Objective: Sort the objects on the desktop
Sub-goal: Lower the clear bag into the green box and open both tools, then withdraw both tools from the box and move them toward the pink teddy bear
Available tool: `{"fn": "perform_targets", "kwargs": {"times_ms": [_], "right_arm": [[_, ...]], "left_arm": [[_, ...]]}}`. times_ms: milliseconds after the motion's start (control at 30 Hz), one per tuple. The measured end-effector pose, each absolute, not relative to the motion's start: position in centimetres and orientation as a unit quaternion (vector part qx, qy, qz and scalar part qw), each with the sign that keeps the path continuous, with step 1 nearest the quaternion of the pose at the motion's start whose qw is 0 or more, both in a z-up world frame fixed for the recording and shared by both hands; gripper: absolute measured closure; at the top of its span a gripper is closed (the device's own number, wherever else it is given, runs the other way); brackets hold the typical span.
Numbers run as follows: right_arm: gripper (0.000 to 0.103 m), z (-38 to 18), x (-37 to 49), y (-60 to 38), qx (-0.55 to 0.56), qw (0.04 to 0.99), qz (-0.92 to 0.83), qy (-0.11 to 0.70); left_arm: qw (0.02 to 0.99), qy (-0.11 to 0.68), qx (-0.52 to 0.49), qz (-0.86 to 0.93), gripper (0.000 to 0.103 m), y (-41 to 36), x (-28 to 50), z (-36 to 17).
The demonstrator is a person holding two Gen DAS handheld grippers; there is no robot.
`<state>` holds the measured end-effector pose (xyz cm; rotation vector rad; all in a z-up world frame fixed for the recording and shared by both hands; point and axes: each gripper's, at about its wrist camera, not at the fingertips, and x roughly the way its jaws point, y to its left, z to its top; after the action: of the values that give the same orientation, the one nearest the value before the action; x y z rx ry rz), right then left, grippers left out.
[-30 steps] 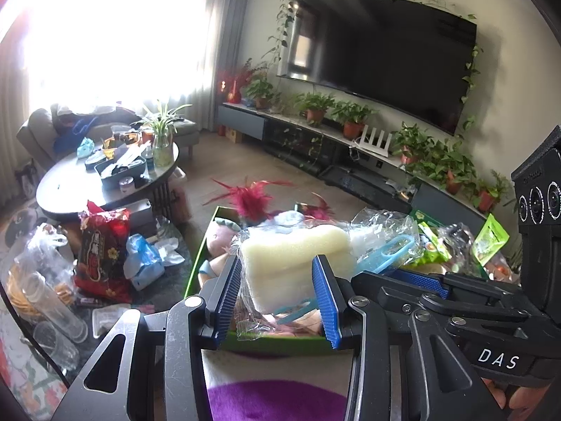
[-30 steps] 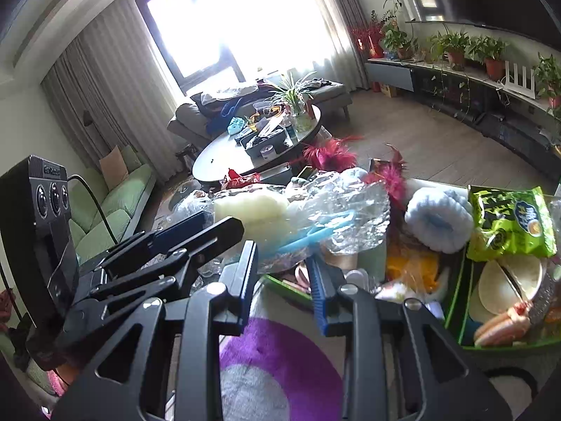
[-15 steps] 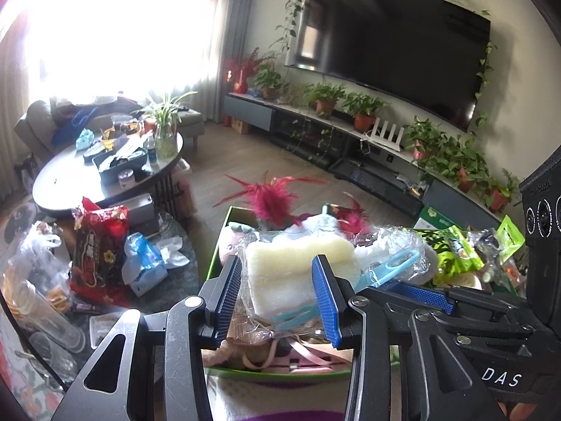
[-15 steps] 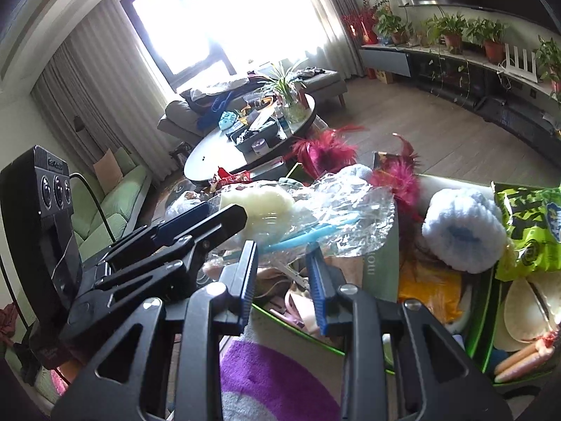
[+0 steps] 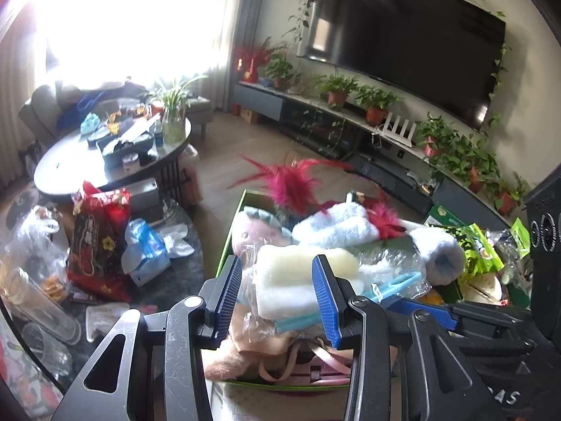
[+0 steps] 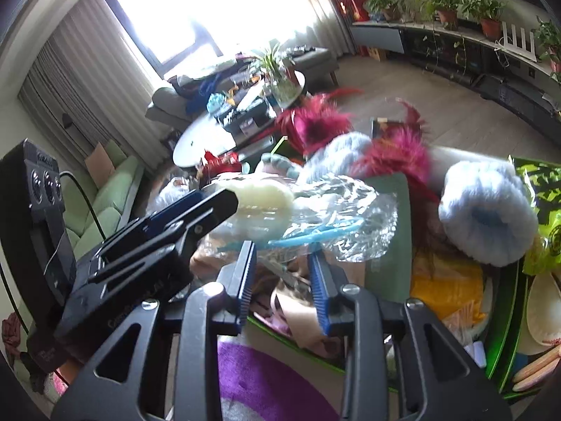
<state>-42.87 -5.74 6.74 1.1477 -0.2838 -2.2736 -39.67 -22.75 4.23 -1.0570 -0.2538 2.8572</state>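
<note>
Left wrist view: the left gripper [image 5: 280, 287] stands about half open, its two blue pads clamped on either side of a pale yellow sponge [image 5: 301, 277] sealed in a crinkly clear plastic bag [image 5: 392, 273]. A light blue plastic handle [image 5: 392, 286] lies inside the same bag, trailing out past the right-hand jaw. Directly beyond and below the jaws sits a green box [image 5: 228, 245], piled high with a pink plush toy [image 5: 256, 233], pale blue fluffy slippers [image 5: 336, 226] and magenta feathers [image 5: 291, 182]. The right gripper's dark frame crosses in from beside the right-hand jaw.

Right wrist view: the right gripper [image 6: 282, 275] has its jaws opening. The lower edge of the bag and the blue handle hang just above and between its fingertips; I judge the pads are no longer pressing the film, though the view is crowded. The sponge sits up and off to the left-hand jaw's side, held in the other gripper. Below the jaws lie tan and pink items in the box, with a purple mat [image 6: 266, 382] nearer still.

Risks, as I judge them: with one grip loosening, the bag's loose end could sag and swing. The film is slick, so the sponge could squirm out of the left pads. The box is overfull, so a dropped bag may perch on the plush heap and slide over the rim, or snag the feathers.
</note>
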Motion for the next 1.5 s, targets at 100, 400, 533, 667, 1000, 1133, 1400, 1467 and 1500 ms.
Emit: {"fn": "perform_targets", "kwargs": {"times_ms": [100,400,533,667,1000,1133,1400,1467,1500], "right_arm": [[0.06,6.6,-42.5,-5.5,0.448,0.286,-0.841,-0.104],[0.057,7.5,-41.3,-4.3,0.446,0.279,-0.845,-0.095],[0.054,8.6,-40.5,-3.8,0.432,0.274,-0.855,-0.087],[0.054,9.9,-39.9,-3.4,0.415,0.269,-0.865,-0.078],[0.052,13.0,-37.5,-1.7,0.386,0.273,-0.878,-0.08],[0.052,14.0,-36.0,-0.9,0.373,0.273,-0.884,-0.073],[0.045,16.1,-32.0,1.0,0.333,0.28,-0.899,-0.04],[0.044,16.5,-30.8,1.8,0.324,0.279,-0.903,-0.035],[0.044,16.7,-30.2,2.1,0.319,0.28,-0.905,-0.034]], "left_arm": [[0.038,-0.087,-0.349,0.932,0.062,-22.9,-39.7,4.0],[0.033,-0.087,-0.34,0.936,0.062,-22.8,-38.8,4.9],[0.036,-0.087,-0.334,0.938,0.062,-22.4,-38.1,5.7],[0.04,-0.087,-0.327,0.94,0.059,-21.9,-37.4,6.7],[0.052,-0.074,-0.306,0.948,0.059,-19.8,-34.3,9.9],[0.054,-0.072,-0.305,0.948,0.058,-18.6,-32.9,10.5],[0.071,-0.055,-0.297,0.951,0.058,-15.5,-29.4,12.2],[0.071,-0.045,-0.289,0.954,0.058,-14.5,-28.3,12.9],[0.071,-0.04,-0.286,0.955,0.058,-14.1,-27.8,13.2]]}}
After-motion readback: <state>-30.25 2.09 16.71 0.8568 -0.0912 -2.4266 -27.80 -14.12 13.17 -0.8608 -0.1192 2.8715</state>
